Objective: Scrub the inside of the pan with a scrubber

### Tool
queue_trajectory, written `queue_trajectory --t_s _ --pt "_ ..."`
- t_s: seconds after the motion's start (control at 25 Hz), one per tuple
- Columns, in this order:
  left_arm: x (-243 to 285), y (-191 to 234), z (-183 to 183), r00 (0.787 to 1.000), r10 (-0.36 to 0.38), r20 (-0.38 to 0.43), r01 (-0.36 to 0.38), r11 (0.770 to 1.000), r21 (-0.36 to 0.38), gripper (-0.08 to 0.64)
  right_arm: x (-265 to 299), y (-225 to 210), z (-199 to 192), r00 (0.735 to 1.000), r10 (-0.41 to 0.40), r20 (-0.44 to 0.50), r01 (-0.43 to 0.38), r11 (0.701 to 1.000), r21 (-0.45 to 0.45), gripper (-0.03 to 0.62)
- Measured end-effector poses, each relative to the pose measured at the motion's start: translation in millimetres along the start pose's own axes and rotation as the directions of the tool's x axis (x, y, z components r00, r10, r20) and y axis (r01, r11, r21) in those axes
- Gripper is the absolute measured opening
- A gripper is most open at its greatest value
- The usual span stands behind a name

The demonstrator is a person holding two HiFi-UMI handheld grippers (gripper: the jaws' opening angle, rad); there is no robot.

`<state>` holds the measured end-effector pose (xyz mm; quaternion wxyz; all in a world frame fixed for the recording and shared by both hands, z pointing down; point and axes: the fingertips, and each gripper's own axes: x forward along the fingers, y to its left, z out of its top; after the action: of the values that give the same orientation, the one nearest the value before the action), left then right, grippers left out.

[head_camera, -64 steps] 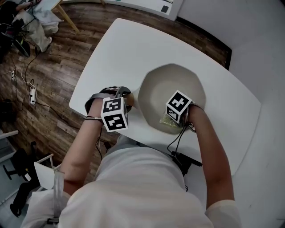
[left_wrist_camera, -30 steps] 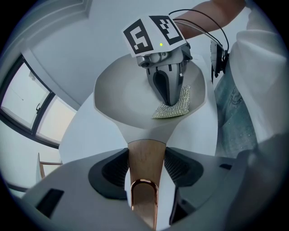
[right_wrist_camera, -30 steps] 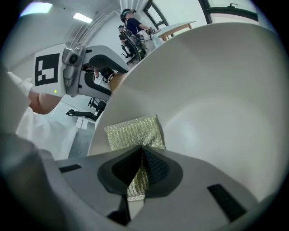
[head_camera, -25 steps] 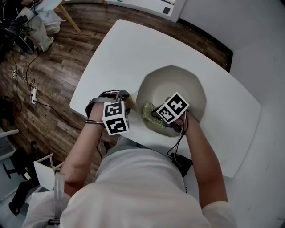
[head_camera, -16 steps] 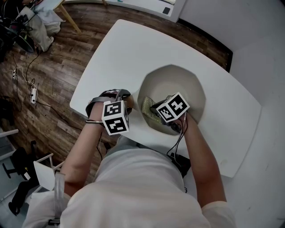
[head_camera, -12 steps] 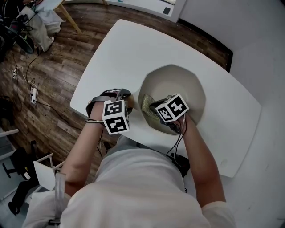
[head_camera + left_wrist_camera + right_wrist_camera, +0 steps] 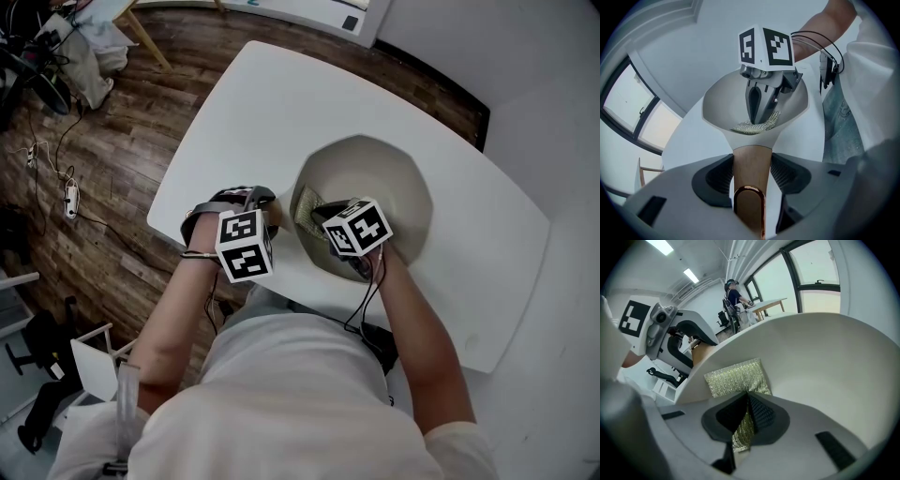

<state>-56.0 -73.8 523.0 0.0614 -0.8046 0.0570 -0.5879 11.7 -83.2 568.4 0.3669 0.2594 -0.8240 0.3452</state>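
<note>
A cream pan (image 7: 398,178) stands on the white table (image 7: 253,103). Its wooden handle (image 7: 273,215) points left, and my left gripper (image 7: 262,214) is shut on it; in the left gripper view the handle (image 7: 751,164) sits clamped between both pads. My right gripper (image 7: 324,219) is inside the pan, shut on a glittery yellow-green scrubber (image 7: 307,208) that presses against the pan's left inner wall, near the handle. In the right gripper view the scrubber (image 7: 733,376) lies flat on the pan wall (image 7: 820,362), pinched at its near end by the right gripper (image 7: 745,411).
The table's near edge (image 7: 281,292) runs just below the pan, with wooden floor (image 7: 103,187) to the left. A black cable (image 7: 361,300) hangs from the right gripper toward the person's body. Seen from the right gripper view, a desk and a person stand far off.
The right gripper has carried the scrubber from the pan's near right side across to the left inner wall. The left gripper and the pan have stayed put.
</note>
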Motion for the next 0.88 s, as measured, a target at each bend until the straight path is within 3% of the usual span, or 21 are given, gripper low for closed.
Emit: queue_trajectory --t_s 0.48,0.88 --pt "0 0 2 1.0 -0.004 0.002 0.004 1.0 -0.008 0.249 2 -20 23 0.99 -0.095 0.103 0.088 0.994 0.063 0.028" --pt "0 -7 5 1.0 -0.002 0.008 0.002 1.0 -0.021 0.249 -2 -40 41 0.949 -0.216 0.227 0.204 0.976 0.079 0.028"
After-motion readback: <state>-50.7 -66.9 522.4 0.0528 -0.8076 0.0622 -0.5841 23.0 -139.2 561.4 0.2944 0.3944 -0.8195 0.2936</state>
